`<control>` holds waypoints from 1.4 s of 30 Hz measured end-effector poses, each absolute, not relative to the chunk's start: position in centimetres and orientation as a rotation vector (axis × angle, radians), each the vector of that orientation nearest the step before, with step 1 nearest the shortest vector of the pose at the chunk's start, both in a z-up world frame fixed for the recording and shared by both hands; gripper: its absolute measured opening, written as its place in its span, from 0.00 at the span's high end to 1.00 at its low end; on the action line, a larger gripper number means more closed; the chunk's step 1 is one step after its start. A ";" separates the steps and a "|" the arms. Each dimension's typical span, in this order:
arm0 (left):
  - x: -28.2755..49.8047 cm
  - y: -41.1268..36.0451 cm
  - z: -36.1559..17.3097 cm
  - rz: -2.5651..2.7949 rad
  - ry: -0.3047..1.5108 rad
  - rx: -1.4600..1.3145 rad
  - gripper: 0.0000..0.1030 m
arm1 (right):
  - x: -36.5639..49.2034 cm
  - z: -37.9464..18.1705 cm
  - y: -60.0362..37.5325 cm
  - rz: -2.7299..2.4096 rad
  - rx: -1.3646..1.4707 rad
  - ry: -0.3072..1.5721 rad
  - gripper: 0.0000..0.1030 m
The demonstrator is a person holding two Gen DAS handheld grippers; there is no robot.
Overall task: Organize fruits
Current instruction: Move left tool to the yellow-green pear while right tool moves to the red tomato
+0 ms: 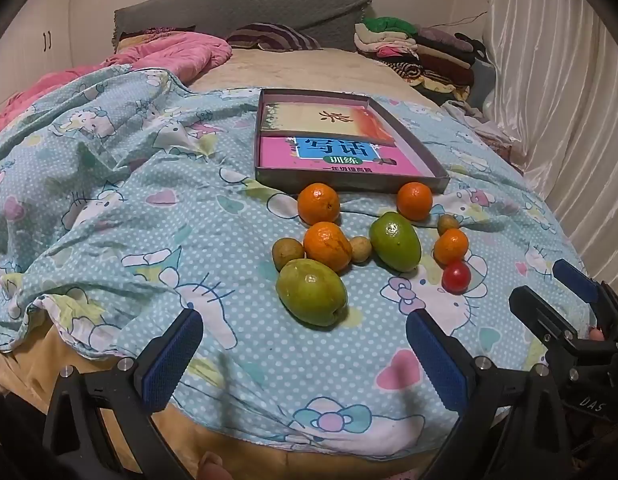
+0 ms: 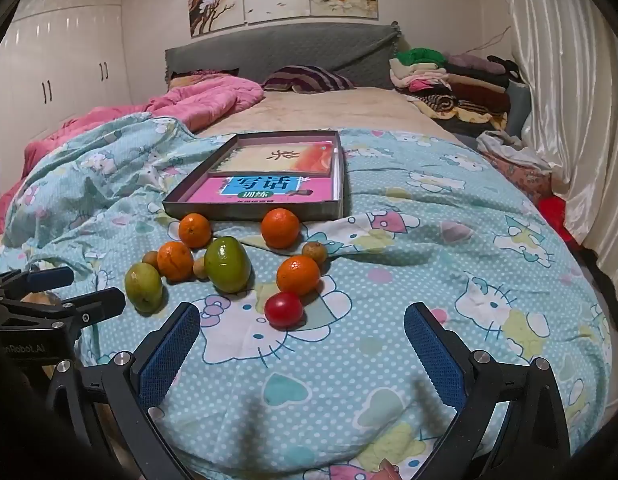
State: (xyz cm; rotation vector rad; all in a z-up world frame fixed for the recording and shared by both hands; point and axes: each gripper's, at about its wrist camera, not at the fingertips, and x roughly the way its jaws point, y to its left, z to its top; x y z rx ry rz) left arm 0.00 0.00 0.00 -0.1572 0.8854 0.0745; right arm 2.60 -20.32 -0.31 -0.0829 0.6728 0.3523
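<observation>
1. blue pads of my left tongs (image 1: 305, 354) sit nearest in the left wrist view, spread wide and gripping nothing. just past them a green fruit (image 1: 311, 293) lies on the cartoon-cat quilt (image 1: 109, 200), touching an orange (image 1: 327, 246). my right tongs (image 1: 549, 292) show at the right edge, also spread.
2. in the right wrist view my right tongs (image 2: 303, 344) gape, holding nothing, with a red tomato (image 2: 284, 309) just ahead between the pads. more oranges and small brown fruits lie beyond, near a shallow box (image 2: 253, 211) with books inside.
</observation>
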 end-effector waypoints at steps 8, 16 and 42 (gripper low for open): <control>0.0 -0.1 0.0 0.075 0.887 -0.158 0.01 | 2.6 -0.4 -20.3 0.349 -0.088 0.675 0.01; 0.0 -0.1 -0.1 0.074 0.887 -0.156 0.01 | 2.9 -0.6 -20.4 0.346 -0.092 0.675 0.01; 2.6 1.8 -1.7 0.084 0.911 -0.123 0.09 | 7.3 -4.3 -18.4 0.411 -0.139 0.795 0.16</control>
